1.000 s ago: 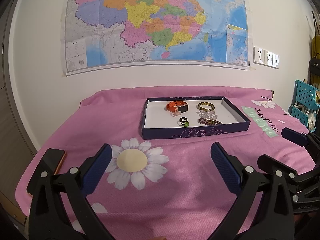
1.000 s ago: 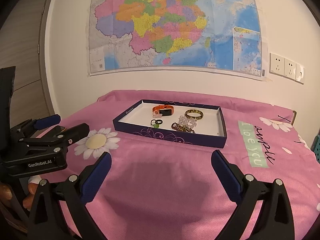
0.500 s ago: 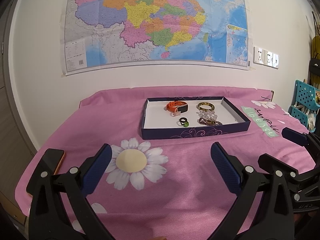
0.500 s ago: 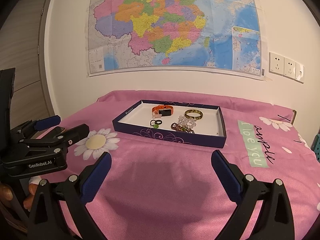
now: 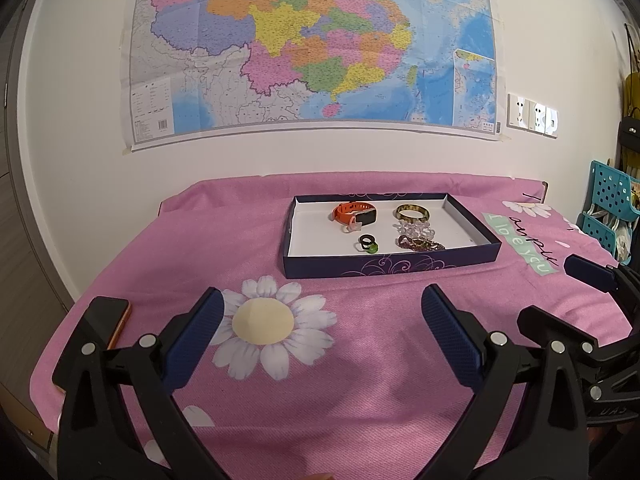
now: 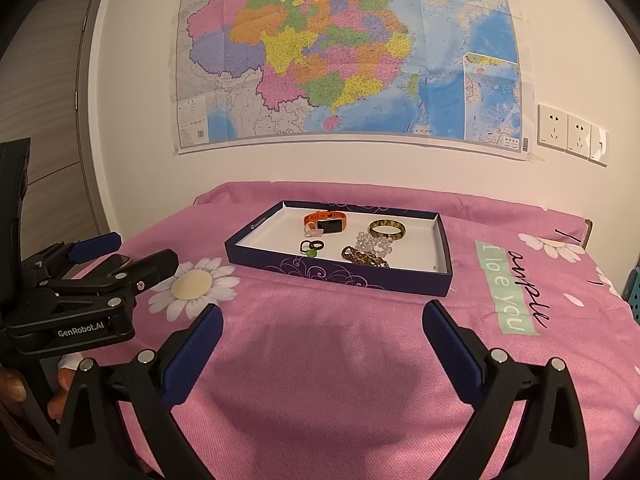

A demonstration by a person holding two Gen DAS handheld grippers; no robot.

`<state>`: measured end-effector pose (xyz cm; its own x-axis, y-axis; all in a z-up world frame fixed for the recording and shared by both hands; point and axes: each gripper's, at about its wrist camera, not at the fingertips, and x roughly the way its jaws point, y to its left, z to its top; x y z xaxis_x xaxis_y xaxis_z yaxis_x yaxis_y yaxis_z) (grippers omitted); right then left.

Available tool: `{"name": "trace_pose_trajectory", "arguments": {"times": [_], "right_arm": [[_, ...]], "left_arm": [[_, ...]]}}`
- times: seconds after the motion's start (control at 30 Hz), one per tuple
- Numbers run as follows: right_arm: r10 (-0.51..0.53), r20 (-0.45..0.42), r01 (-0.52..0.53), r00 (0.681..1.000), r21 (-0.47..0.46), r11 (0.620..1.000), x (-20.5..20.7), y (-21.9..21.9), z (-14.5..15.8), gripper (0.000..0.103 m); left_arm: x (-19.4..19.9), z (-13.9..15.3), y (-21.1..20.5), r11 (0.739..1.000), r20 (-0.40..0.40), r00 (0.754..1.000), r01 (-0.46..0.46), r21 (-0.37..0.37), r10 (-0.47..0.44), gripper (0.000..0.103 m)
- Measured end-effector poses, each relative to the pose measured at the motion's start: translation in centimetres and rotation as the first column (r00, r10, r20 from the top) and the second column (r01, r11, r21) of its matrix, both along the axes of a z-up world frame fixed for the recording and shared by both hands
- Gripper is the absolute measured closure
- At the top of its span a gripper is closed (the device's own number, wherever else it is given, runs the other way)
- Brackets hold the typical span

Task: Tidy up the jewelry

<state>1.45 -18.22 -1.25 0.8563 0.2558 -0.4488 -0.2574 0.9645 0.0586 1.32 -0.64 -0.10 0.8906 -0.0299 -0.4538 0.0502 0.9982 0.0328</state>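
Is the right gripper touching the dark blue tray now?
Apart. The right wrist view shows the right gripper open, with a wide strip of pink cloth between its fingertips and the tray.

Pink daisy-print cloth (image 5: 360, 380) covers the whole table. Sitting on it mid-frame is a shallow dark blue tray (image 5: 390, 266) holding the jewelry, and a phone (image 5: 108, 316) lies at the cloth's left edge, lower left.

Inside the dark-blue tray (image 5: 390, 268): orange watch (image 5: 354, 214) at the back, bangle (image 5: 412, 212) beside it, ring (image 5: 368, 242) and beaded bracelets (image 5: 418, 240) in front.
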Motion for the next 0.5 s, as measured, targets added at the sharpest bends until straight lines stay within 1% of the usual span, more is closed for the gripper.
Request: {"name": "trace_pose_trajectory", "arguments": {"times": [0.5], "right_arm": [[-0.002,-0.002,0.002,1.0,0.002,1.0,-0.09,-0.08,0.0,0.007]], "left_arm": [[0.14,0.0,-0.02,1.0,-0.002,1.0,0.001,0.001,-0.001,0.006]]}}
